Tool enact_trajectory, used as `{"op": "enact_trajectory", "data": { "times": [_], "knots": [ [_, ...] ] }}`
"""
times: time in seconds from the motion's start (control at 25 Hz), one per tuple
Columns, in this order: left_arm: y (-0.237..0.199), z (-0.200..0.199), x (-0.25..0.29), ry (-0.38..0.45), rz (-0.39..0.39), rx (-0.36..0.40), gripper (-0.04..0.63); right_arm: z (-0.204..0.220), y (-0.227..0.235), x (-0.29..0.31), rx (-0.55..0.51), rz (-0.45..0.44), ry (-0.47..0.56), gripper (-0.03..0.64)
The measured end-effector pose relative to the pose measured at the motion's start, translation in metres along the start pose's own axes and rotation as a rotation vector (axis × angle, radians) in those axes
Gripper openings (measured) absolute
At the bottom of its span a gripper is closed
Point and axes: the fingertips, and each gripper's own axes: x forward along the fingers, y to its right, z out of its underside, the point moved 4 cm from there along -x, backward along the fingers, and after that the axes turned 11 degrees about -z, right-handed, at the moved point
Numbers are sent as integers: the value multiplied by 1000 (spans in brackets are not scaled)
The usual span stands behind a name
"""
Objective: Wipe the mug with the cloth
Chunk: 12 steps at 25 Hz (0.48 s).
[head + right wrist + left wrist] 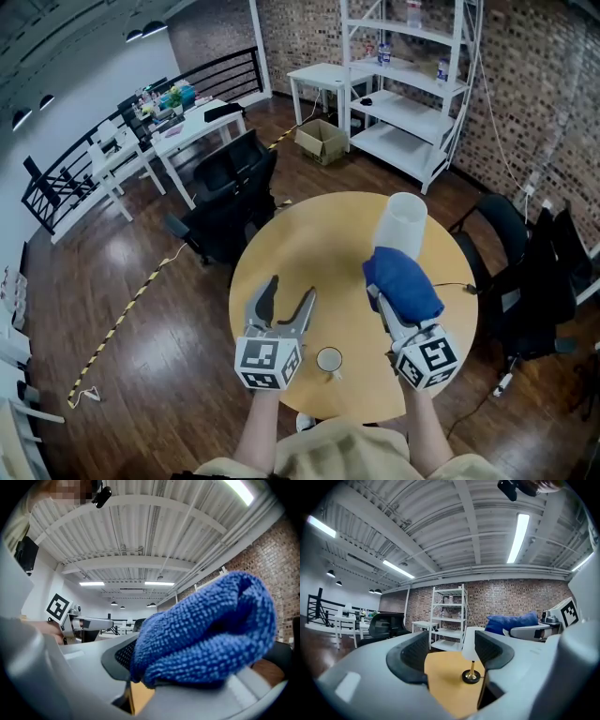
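Mug: small white ceramic mug, low centre of the head view, standing on the table near its front edge, between the two marker cubes; touched by nothing.
Left gripper: left gripper lower left of centre, jaws wide apart, nothing between them; table and lamp seen through the gap in its own view.
Right gripper: right gripper lower right of centre, jaws clamped on the cloth.
Cloth: bunched blue terry cloth, bulging out over the jaws; well apart from the mug.
Table: round yellow wooden table, centre of frame.
Lamp: table lamp with white shade, brass stem and dark base, at the table's far right.
Beyond: black office chairs either side of the table, count unclear; white metal shelf unit at top right.
Step in hand: likely the approach; cloth ready, mug not yet held or wiped.
Next move calls for: probably lowering the empty left jaws around the mug to steady it, then bringing the cloth against its wall.
Count: one mug, one cloth, two grippers, one lamp, one table.
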Motion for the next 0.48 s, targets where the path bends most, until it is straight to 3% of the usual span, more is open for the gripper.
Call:
{"op": "enact_trajectory", "data": {
  "times": [0.16, 0.48],
  "knots": [
    [-5, -4, -2, 25, -39, 10, 299, -1, -1, -2, -3, 15, -3, 67],
    [-3, -4, -1, 25, -40, 23, 301, -5, -1, -5, -3, 13, -7, 67]
  ]
}}
